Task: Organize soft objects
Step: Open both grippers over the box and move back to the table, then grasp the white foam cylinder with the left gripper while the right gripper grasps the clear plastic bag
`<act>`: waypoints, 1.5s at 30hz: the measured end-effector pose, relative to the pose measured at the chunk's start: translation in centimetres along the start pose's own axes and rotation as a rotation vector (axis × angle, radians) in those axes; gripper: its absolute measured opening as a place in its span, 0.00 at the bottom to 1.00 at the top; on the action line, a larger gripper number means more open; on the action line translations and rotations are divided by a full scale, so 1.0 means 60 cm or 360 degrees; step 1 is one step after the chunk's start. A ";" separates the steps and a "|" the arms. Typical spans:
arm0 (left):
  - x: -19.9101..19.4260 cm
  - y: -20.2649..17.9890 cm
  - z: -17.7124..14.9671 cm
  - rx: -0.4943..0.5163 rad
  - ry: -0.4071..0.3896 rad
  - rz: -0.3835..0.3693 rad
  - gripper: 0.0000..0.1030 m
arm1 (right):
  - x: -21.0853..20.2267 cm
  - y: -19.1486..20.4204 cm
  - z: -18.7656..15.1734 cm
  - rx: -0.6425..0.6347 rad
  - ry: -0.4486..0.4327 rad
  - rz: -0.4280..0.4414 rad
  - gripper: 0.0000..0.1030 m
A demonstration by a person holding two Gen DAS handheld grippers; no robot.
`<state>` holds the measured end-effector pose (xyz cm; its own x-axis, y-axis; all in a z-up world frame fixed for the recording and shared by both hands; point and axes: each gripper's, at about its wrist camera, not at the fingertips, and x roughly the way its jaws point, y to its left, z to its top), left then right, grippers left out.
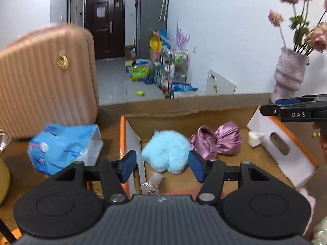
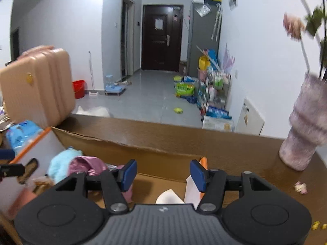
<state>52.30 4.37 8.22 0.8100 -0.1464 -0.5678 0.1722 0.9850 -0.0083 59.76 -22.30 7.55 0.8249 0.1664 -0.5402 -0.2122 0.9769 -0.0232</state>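
Left wrist view: the left gripper (image 1: 162,166), jaws spread and empty, hovers over a cardboard box (image 1: 184,115) holding a blue fluffy toy (image 1: 165,153) and pink satin cloth (image 1: 218,140). Beyond, a blurred pink suitcase (image 1: 45,77) is cut off. Right wrist view: the right gripper (image 2: 163,175), also agape, partly hides a white object (image 2: 168,197).

"DAS" in white capitals stands on the side of the black right gripper (image 1: 294,113), entering from the right edge of the left wrist view. No other text is readable. Green bag (image 1: 139,72) on the floor carries print, too blurred to read. Blue tissue pack (image 1: 63,147) has coloured print, no legible words. Pink suitcase (image 1: 45,81) bears a round gold emblem (image 1: 62,60), mark unclear. Paper sheet on the dark door (image 2: 158,24) is illegible. Small logo on each gripper body, not text.
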 end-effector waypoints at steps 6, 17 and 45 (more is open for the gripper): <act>-0.126 -0.029 -0.004 0.0103 -0.0144 -0.0002 0.66 | -0.145 0.005 0.003 -0.0062 -0.0109 0.0044 0.58; -0.342 -0.073 -0.141 0.0108 -0.0308 -0.0104 0.80 | -0.425 0.010 -0.136 -0.0049 -0.0303 0.0195 0.69; -0.447 -0.171 -0.443 0.0013 -0.0235 -0.0125 0.92 | -0.589 0.113 -0.513 0.0238 -0.0319 0.0121 0.74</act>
<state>13.94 0.59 1.65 0.8674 -0.2353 -0.4385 0.2422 0.9693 -0.0411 13.04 -25.67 0.57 0.9001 0.2488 -0.3576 -0.2101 0.9670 0.1441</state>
